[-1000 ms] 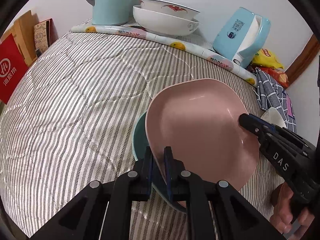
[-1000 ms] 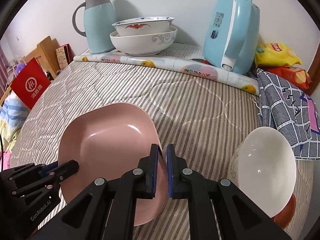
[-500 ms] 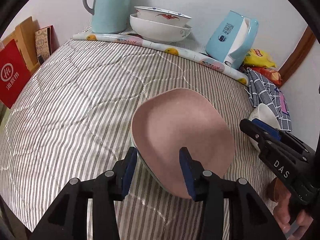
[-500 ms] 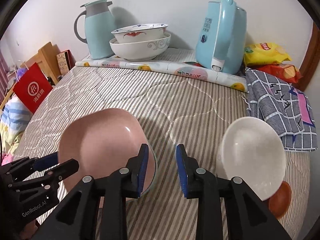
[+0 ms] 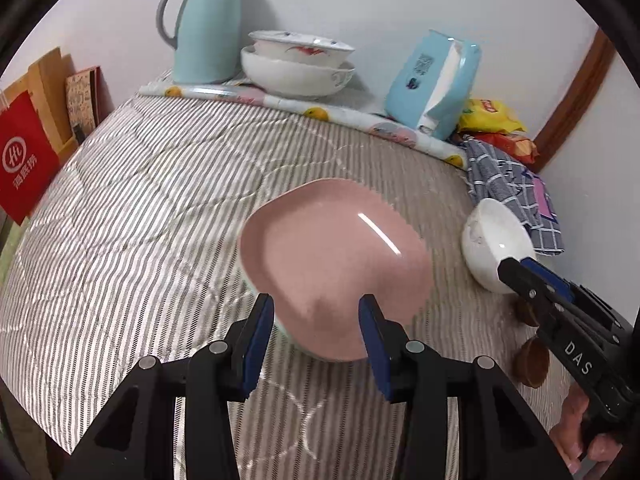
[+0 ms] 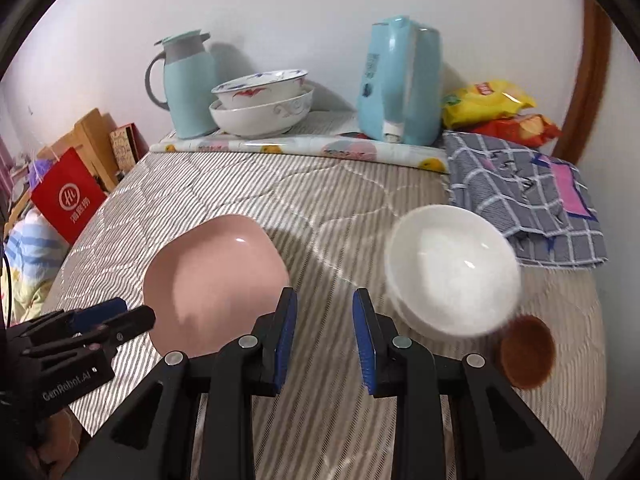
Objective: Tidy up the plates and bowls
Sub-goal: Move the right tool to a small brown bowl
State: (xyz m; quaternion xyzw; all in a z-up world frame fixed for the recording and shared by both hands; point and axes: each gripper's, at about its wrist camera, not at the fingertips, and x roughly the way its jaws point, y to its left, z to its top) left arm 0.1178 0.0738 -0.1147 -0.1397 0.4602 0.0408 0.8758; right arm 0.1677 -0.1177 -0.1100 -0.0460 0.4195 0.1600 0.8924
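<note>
A pink square dish [image 5: 336, 264] [image 6: 216, 280] lies on the striped bed cover, nested on a dish whose pale teal rim [image 5: 289, 332] just shows. My left gripper [image 5: 316, 308] hovers open just short of its near edge, pads clear of it. My right gripper [image 6: 325, 300] has its jaws opening over bare cover, nothing between them, with the pink dish to its left and a white bowl [image 6: 452, 268] to its right. A small brown dish [image 6: 528, 352] sits by the white bowl. Two stacked white bowls [image 6: 260, 108] stand at the back.
Against the back wall stand a light-blue thermos jug [image 5: 208, 28] and a light-blue kettle [image 5: 432, 84]. A checked cloth [image 6: 520, 200] and snack packets [image 6: 488, 104] lie at the right. A red bag [image 5: 20, 160] leans beyond the left edge.
Both grippers let go of the pink dish, which settled flat on the teal one. Both have opened and drawn back and upward, the right one toward the white bowl.
</note>
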